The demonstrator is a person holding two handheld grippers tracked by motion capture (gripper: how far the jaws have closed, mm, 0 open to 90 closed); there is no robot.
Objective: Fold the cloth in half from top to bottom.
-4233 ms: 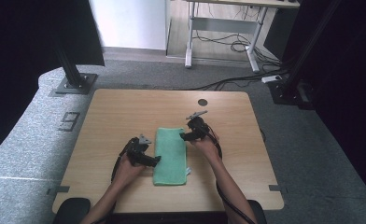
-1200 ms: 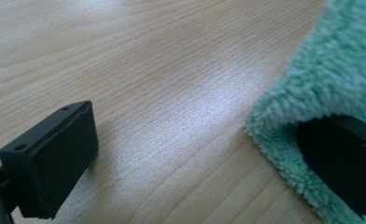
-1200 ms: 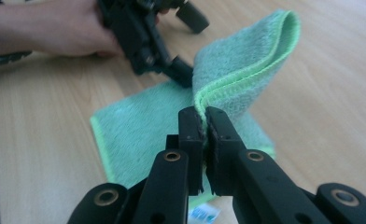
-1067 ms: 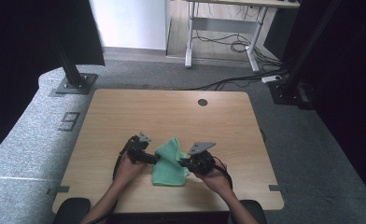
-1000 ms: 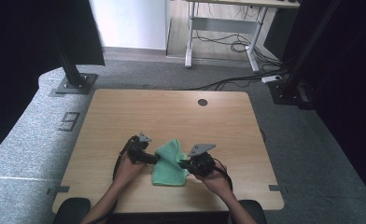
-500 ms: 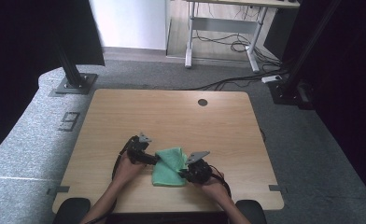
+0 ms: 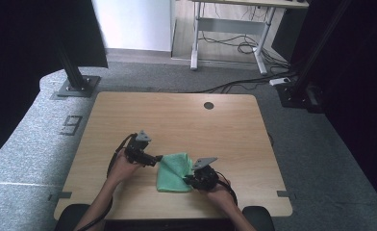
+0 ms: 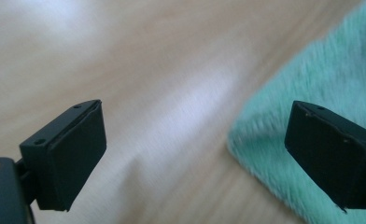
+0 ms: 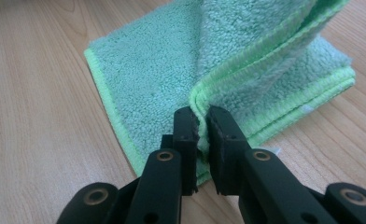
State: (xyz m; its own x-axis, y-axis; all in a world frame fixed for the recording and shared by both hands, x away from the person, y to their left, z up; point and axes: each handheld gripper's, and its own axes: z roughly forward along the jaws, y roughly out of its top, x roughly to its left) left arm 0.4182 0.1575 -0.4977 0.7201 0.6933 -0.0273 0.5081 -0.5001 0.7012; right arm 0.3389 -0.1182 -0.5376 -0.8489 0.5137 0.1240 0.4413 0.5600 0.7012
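Clearly soft, light and floppy, the green microfibre cloth (image 9: 172, 65) lies half-folded on the bench (image 7: 177, 115), best taken by its stitched hem, where the right hand-held gripper (image 9: 202, 126) stays clenched on a doubled edge while the left hand-held gripper (image 8: 195, 149) hangs released just beside its corner.

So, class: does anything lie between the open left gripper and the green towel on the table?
Nothing visible does. The left gripper hangs open over bare table, the towel edge just beside one jaw.
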